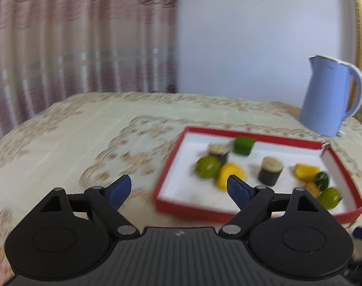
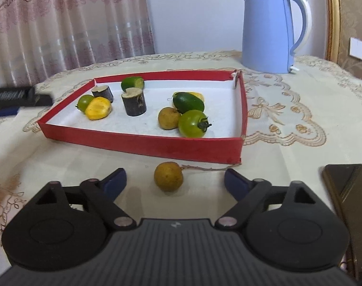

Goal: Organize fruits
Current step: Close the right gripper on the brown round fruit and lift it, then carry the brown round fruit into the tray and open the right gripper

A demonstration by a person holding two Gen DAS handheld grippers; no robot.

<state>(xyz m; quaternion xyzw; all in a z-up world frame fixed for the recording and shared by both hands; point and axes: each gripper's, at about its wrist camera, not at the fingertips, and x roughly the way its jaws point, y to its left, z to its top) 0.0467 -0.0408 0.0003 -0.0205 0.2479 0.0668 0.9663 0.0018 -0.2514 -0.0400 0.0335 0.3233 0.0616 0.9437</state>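
Red tray point(image 2: 142, 144) sits on the cloth-covered worktop point(image 2: 288, 128), white inside, low red walls.

Tray contents, counted from the right wrist view:
- 2 dark cane sections with pale cut tops: larger one point(image 2: 134, 104) upright near centre, smaller one point(image 2: 102, 93) at rear left.
- 2 green tomatoes: one point(image 2: 193, 124) at front right with stem showing, one point(image 2: 85, 102) at left.
- 1 yellow-orange piece point(image 2: 98, 108) touching the left tomato; a second yellow piece point(image 2: 198, 95) mostly hidden behind the dark green fruit.
- 1 dark green oval fruit point(image 2: 188, 103), just behind the right tomato.
- 1 cut lime-like green piece point(image 2: 132, 84) near the rear wall.
- 1 brown longan point(image 2: 168, 118) touching the right tomato.

Outside the tray: 1 stemmed longan point(image 2: 168, 176) on the cloth, just in front of the near wall, its twig pointing right.

Right tool point(image 2: 173, 178): jaws wide, holding nothing; stemmed longan lies between the fingertips, touching neither.

Left tool point(image 1: 178, 186): jaws wide, holding nothing, above the cloth at the tray's left edge. That view is motion-blurred; counts there unreliable.

Also on the worktop: 1 blue kettle point(image 2: 269, 31) behind the tray, 1 dark phone point(image 2: 348, 190) at right.
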